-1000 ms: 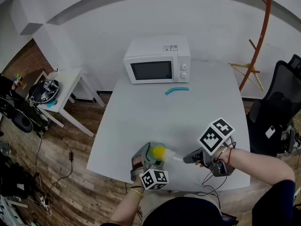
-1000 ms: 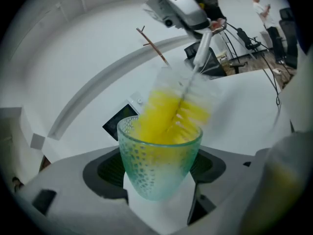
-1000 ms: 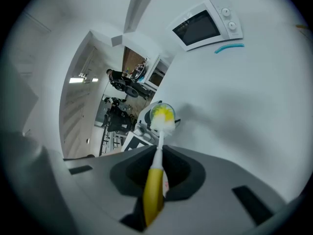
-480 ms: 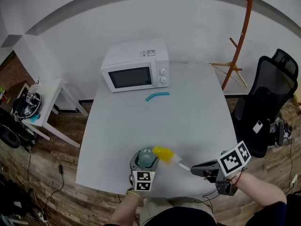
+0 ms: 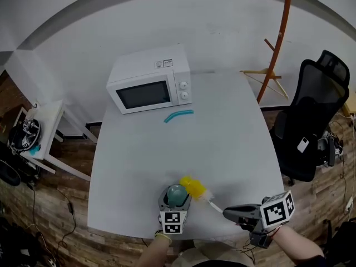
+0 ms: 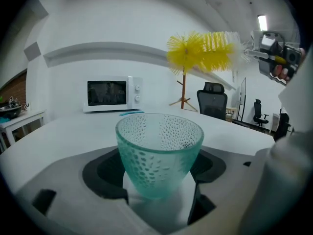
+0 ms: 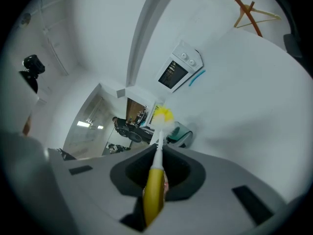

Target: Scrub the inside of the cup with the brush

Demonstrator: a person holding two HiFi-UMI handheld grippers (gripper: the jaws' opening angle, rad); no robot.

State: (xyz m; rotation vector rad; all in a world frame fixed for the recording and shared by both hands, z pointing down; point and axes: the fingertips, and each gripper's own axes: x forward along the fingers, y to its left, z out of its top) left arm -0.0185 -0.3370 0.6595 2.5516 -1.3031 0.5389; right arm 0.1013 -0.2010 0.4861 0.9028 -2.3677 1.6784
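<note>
A: Tools, count two. Left tool [image 5: 176, 200] is clamped on the base of one teal dimpled glass cup [image 6: 159, 153]. Cup is upright, at the near edge of the bench [image 5: 222, 132].
B: Right tool?
A: Right tool [image 7: 155, 177] is closed on the yellow handle of one brush [image 5: 201, 194]. Its white stem points out past the jaws toward the cup.
B: Bristles in the cup?
A: No. The yellow-and-white head sits above the rim, off to the cup's right, clear of the glass.
B: Further out?
A: One teal curved strip [image 5: 178, 115] mid-bench, just in front of one white microwave [image 5: 149, 87] at the far edge. Off-bench: one black office chair [image 5: 314, 121] on the right, one orange coat stand [image 5: 276, 43] behind, one white side table [image 5: 49, 121] on the left.
</note>
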